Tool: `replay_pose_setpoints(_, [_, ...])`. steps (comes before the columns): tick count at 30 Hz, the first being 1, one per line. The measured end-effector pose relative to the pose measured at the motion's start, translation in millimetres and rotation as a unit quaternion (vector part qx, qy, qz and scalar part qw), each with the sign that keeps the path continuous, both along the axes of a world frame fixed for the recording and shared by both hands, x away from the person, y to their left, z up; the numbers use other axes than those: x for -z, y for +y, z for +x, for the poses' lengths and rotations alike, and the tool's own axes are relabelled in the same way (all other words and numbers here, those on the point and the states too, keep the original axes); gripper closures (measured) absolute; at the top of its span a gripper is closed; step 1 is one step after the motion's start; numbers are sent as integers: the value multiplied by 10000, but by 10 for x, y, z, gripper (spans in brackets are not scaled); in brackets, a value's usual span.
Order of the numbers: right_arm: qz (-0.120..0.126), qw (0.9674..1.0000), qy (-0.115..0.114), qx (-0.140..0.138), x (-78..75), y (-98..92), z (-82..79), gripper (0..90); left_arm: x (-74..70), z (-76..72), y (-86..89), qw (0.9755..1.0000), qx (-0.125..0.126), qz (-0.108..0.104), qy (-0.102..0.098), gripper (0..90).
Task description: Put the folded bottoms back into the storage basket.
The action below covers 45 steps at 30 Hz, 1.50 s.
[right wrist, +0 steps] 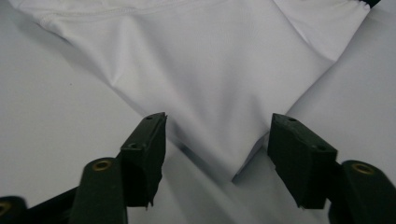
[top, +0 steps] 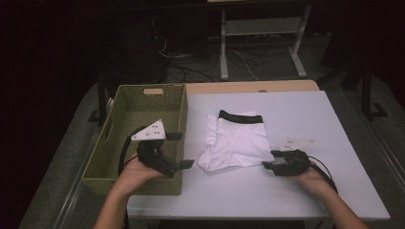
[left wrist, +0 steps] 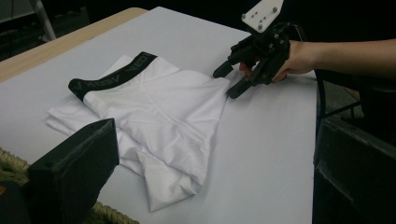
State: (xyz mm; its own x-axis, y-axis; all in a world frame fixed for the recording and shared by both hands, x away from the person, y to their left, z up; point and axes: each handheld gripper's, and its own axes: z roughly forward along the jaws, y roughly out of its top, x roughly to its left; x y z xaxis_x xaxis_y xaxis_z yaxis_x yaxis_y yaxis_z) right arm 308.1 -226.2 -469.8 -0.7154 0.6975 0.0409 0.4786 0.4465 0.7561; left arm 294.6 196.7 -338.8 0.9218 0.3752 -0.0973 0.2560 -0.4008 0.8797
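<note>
the right gripper (right wrist: 212,154) stands half open, not yet pinching, with the near corner of the white underwear (right wrist: 219,79) lying between its jaws, straight ahead.

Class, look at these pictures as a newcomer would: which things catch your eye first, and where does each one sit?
The folded white underwear with a black waistband lies mid-table. The right gripper has its jaws open around the garment's near right corner. The woven basket stands at the table's left edge, with the left gripper held over its near right corner.
</note>
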Motion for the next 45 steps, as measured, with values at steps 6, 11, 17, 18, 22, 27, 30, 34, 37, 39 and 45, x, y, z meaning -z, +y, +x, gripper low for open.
replay_pose_setpoints(6, [-105,9999,-102,-2,0,16,-18,502,-2,-4,-1,10000,1,-2,-1,0])
replay_pose_setpoints(11, [-38,10000,-80,23,-3,3,-7,655,-6,-3,7,10000,0,-11,-2,0])
replay_pose_setpoints(17, [30,10000,17,-43,-8,2,57,796,-3,-2,0,10000,11,2,3,0])
replay_pose_setpoints(18, [14,10000,29,-60,-13,7,68,807,-3,-2,0,10000,11,2,3,0])
replay_pose_setpoints(22, [28,9999,122,-56,-24,9,89,820,-4,-4,-4,10000,30,9,6,1])
replay_pose_setpoints(27, [-87,9999,88,-99,-47,23,86,829,-2,-3,-4,10000,34,18,11,1])
replay_pose_setpoints(30, [-63,9999,91,-110,-67,15,84,829,-2,-5,-3,10000,37,15,6,0])
replay_pose_setpoints(34, [-71,9999,57,-134,-112,5,75,829,-2,-6,-2,10000,26,13,8,0])
replay_pose_setpoints(37, [-78,9998,55,-145,-139,-10,63,829,-6,-11,6,10000,19,-4,6,0])
replay_pose_setpoints(39, [-75,9999,31,-153,-153,-22,59,829,-7,-12,16,10000,11,3,5,0])
replay_pose_setpoints(45, [-125,9998,41,-141,-181,-70,20,829,-16,-20,40,10000,-18,-22,-10,1])
